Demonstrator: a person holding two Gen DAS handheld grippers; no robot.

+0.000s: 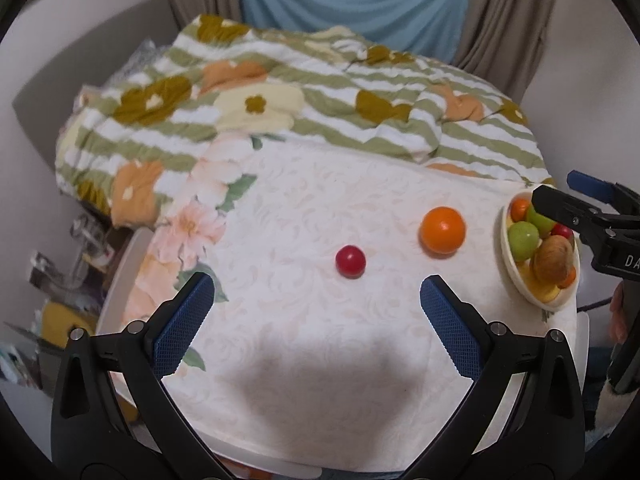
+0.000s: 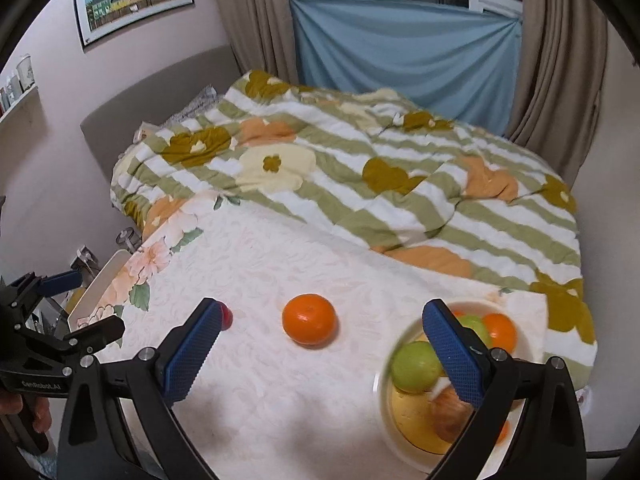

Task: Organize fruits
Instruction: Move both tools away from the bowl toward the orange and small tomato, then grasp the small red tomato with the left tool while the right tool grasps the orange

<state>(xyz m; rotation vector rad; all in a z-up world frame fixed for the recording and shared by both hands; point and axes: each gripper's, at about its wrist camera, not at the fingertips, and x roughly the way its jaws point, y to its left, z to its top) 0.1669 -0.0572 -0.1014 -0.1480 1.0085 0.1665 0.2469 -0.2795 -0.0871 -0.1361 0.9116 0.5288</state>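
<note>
Right now two fruits lie loose on the pale cloth covering the table (image 1: 280, 380): an orange (image 1: 443, 230) just left of the bowl (image 1: 520, 280), and a small red fruit (image 1: 351, 261) further left of the bowl, beyond the orange. The bowl itself already holds green, orange, red and tan pieces and looks fairly full.

Both tools are empty. The left gripper (image 1: 316, 320) has its blue pads spread wide and sits low, with the red fruit ahead of it and slightly off centre toward its right finger. The right gripper (image 2: 322, 354) is also spread wide, hanging beside and partly over the bowl, its right finger crossing the rim in its own view.

Judging by the layout, the step in hand is collecting the loose fruit into the bowl. To do it well, each fruit should be centred between the pads before closing, since both are round and would likely roll away from a one-sided touch on the soft cloth. The orange probably suits the right gripper, being nearer the bowl; the red fruit suits the left. A gentle squeeze around the widest part seems wise, and release should come low over a gap among the fruit, so nothing bounces out.
</note>
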